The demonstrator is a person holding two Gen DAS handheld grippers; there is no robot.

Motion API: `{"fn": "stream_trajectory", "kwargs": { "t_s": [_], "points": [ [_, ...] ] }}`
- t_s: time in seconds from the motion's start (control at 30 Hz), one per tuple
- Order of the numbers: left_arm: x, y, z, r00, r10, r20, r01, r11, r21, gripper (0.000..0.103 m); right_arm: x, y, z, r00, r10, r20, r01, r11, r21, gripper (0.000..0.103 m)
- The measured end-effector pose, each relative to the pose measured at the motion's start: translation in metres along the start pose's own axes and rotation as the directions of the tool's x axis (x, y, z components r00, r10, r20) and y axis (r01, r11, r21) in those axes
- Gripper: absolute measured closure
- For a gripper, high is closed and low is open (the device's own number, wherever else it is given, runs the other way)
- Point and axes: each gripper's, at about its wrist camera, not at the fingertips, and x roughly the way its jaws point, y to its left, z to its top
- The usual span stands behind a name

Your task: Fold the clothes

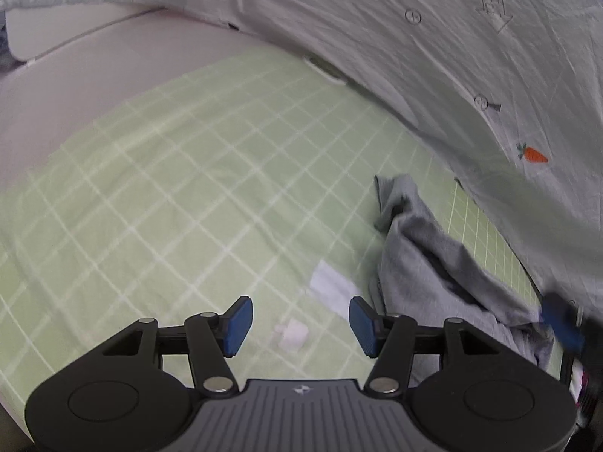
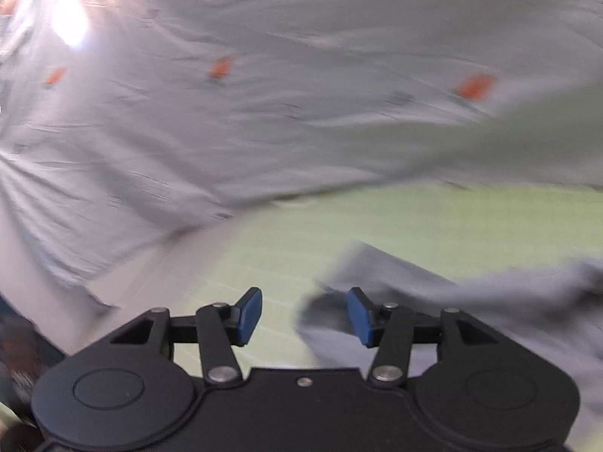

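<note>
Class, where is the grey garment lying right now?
In the left wrist view, the grey garment lies crumpled on the green checked sheet, at right, below the carrot-print quilt.

A home bedroom is showing here: a bed is lying under a green checked sheet, a pale duvet printed with small carrots is bunching along its far side, and a crumpled grey garment is resting on the sheet.
</note>
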Motion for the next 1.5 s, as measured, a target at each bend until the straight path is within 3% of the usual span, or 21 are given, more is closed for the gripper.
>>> {"fn": "stream_trajectory", "kwargs": {
  "t_s": [0.07, 0.13, 0.27, 0.37, 0.5, 0.6, 0.63, 0.67, 0.7, 0.77, 0.87, 0.93, 0.97, 1.07, 1.17, 1.2, 1.27, 1.3, 1.37, 1.43, 1.5],
  "points": [
    [0.003, -0.01, -0.011, 1.0, -0.009, -0.024, 0.009, 1.0, -0.004, 0.044, -0.024, -0.041, -0.022, 0.995, -0.095, -0.011, 0.095, 0.993, 0.064, 0.047],
    [0.007, -0.023, -0.02, 0.999, -0.026, -0.044, 0.027, 1.0, 0.007, 0.039, -0.05, -0.082, -0.048, 0.974, -0.224, -0.029, 0.226, 0.967, 0.118, 0.044],
    [0.018, -0.052, -0.031, 0.998, -0.038, -0.052, 0.04, 0.998, 0.038, 0.032, -0.086, -0.147, -0.087, 0.873, -0.472, -0.122, 0.487, 0.859, 0.157, 0.034],
    [0.032, -0.074, -0.03, 0.998, -0.01, -0.059, 0.012, 0.999, 0.037, 0.024, -0.103, -0.19, -0.106, 0.821, -0.54, -0.185, 0.57, 0.791, 0.221, 0.026],
    [0.056, -0.1, -0.015, 0.999, -0.026, -0.03, 0.027, 0.999, 0.04, 0.019, -0.097, -0.22, -0.113, 0.775, -0.585, -0.24, 0.629, 0.752, 0.197, 0.024],
    [0.08, -0.113, -0.006, 0.999, 0.021, -0.033, -0.02, 0.999, 0.03, 0.019, -0.085, -0.24, -0.115, 0.764, -0.577, -0.288, 0.634, 0.755, 0.168, 0.026],
    [0.087, -0.117, -0.002, 0.999, 0.036, -0.034, -0.035, 0.999, 0.026, 0.02, -0.085, -0.246, -0.115, 0.774, -0.564, -0.289, 0.621, 0.766, 0.168, 0.034],
    [0.093, -0.118, 0.0, 0.998, 0.043, -0.038, -0.043, 0.999, 0.013, 0.021, -0.085, -0.251, -0.111, 0.782, -0.554, -0.286, 0.61, 0.775, 0.165, 0.051],
    [0.099, -0.118, 0.003, 0.998, 0.051, -0.041, -0.051, 0.999, 0.0, 0.022, -0.084, -0.255, -0.107, 0.789, -0.547, -0.281, 0.6, 0.783, 0.162, 0.058],
    [0.108, -0.118, 0.007, 0.997, 0.065, -0.047, -0.066, 0.998, -0.01, 0.035, -0.084, -0.265, -0.095, 0.787, -0.562, -0.255, 0.604, 0.786, 0.134, 0.088],
    [0.117, -0.116, 0.012, 0.994, 0.093, -0.058, -0.094, 0.996, 0.002, 0.058, -0.088, -0.281, -0.062, 0.759, -0.632, -0.159, 0.648, 0.758, 0.08, 0.091],
    [0.119, -0.111, 0.012, 0.993, 0.102, -0.065, -0.102, 0.995, 0.007, 0.085, -0.096, -0.294, -0.031, 0.742, -0.665, -0.08, 0.67, 0.736, 0.1, 0.091],
    [0.118, -0.109, 0.013, 0.993, 0.103, -0.066, -0.102, 0.995, 0.007, 0.091, -0.101, -0.299, -0.015, 0.732, -0.68, -0.038, 0.679, 0.724, 0.123, 0.091],
    [0.11, -0.101, 0.014, 0.996, 0.078, -0.039, -0.078, 0.997, -0.013, 0.097, -0.113, -0.304, 0.028, 0.682, -0.724, 0.106, 0.709, 0.689, 0.151, 0.091],
    [0.096, -0.098, 0.015, 0.999, 0.046, -0.011, -0.046, 0.999, -0.006, 0.097, -0.122, -0.294, 0.056, 0.602, -0.766, 0.226, 0.761, 0.636, 0.13, 0.09],
    [0.092, -0.099, 0.013, 0.999, 0.038, -0.008, -0.038, 0.999, -0.004, 0.097, -0.123, -0.292, 0.061, 0.577, -0.78, 0.242, 0.777, 0.616, 0.129, 0.089],
    [0.085, -0.1, 0.01, 1.0, 0.023, -0.003, -0.023, 1.0, 0.0, 0.097, -0.116, -0.3, 0.063, 0.545, -0.82, 0.174, 0.813, 0.568, 0.128, 0.074],
    [0.082, -0.101, 0.008, 1.0, 0.016, 0.0, -0.016, 1.0, 0.003, 0.098, -0.11, -0.305, 0.059, 0.542, -0.834, 0.106, 0.823, 0.552, 0.135, 0.072],
    [0.075, -0.105, 0.001, 1.0, -0.003, -0.005, 0.004, 1.0, 0.017, 0.098, -0.106, -0.305, 0.044, 0.583, -0.813, 0.01, 0.792, 0.571, 0.217, 0.067],
    [0.066, -0.111, -0.006, 0.999, -0.044, -0.009, 0.044, 0.999, 0.025, 0.098, -0.105, -0.295, 0.023, 0.687, -0.726, -0.017, 0.688, 0.644, 0.334, 0.055],
    [0.058, -0.115, -0.014, 0.994, -0.107, -0.023, 0.108, 0.994, 0.026, 0.098, -0.102, -0.282, 0.001, 0.796, -0.605, -0.021, 0.547, 0.704, 0.453, 0.052]
  ]
}}
